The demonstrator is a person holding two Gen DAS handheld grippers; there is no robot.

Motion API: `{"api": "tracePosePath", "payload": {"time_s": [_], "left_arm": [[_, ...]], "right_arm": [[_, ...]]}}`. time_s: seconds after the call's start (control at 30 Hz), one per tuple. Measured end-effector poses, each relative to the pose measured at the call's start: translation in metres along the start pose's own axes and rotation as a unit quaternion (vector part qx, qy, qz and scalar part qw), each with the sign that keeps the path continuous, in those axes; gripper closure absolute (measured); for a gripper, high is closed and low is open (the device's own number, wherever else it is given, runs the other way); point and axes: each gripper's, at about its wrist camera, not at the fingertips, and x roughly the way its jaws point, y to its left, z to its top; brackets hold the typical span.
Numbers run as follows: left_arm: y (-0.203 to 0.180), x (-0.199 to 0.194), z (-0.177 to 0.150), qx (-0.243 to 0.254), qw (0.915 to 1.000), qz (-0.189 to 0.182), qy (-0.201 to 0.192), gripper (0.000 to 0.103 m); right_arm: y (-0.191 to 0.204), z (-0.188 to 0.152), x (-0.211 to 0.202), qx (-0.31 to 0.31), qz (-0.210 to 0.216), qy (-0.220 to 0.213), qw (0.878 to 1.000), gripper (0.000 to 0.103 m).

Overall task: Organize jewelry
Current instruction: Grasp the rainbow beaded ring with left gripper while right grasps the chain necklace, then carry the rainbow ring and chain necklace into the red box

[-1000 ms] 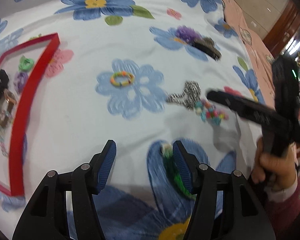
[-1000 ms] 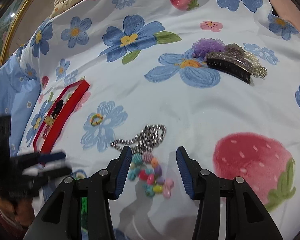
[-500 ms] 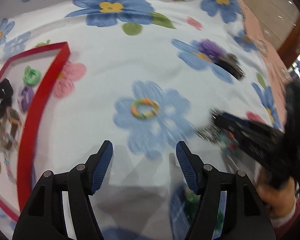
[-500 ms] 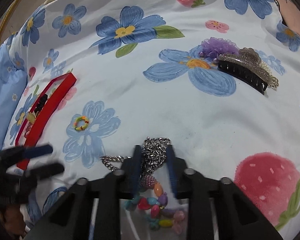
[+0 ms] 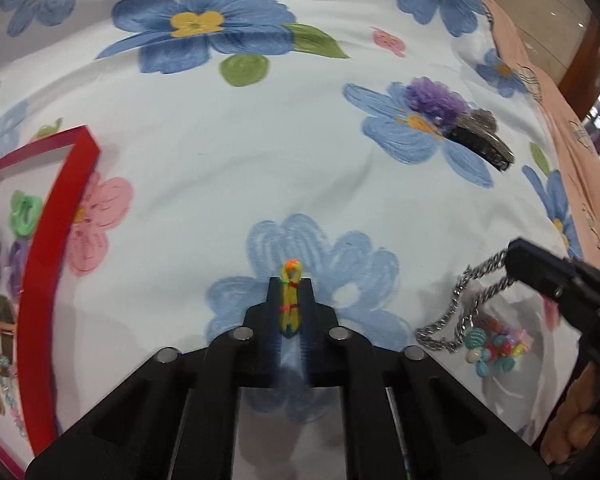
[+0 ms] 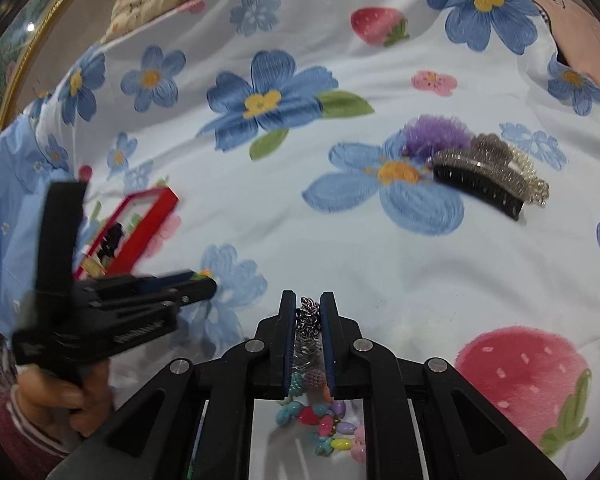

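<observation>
Jewelry pickup: L gripper (image 5: 291,300) clamped on band (image 5: 290,298), R gripper (image 6: 307,320) pinching chain (image 6: 308,330) w/ beads (image 6: 324,426); next, carry both to tray (image 5: 52,240) & release

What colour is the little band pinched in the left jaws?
Mostly yellow, with an orange tip and red and green bits: the band shows best in the left wrist view.

Bed surface under a white sheet (image 5: 204,152) printed with blue flowers and strawberries; lying on it: red-rimmed tray (image 5: 56,216) at left, purple pom-pom (image 6: 436,136) touching a black hair claw (image 6: 480,188) and glittery clips (image 6: 496,160), a bead cluster (image 5: 496,348) beside a silver chain (image 5: 456,316).
</observation>
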Motion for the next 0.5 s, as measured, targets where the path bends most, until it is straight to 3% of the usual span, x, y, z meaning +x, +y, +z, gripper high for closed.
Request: {"api": "tracePosePath", "payload": {"time_s": [0.5], "left_arm": [[0.019,-0.075,-0.022,-0.029,0.9969,-0.033,-0.065,0.098]], "right_arm": [[0.046,0.022,-0.038,-0.033,0.033,-0.049,0.998,0.094]]}}
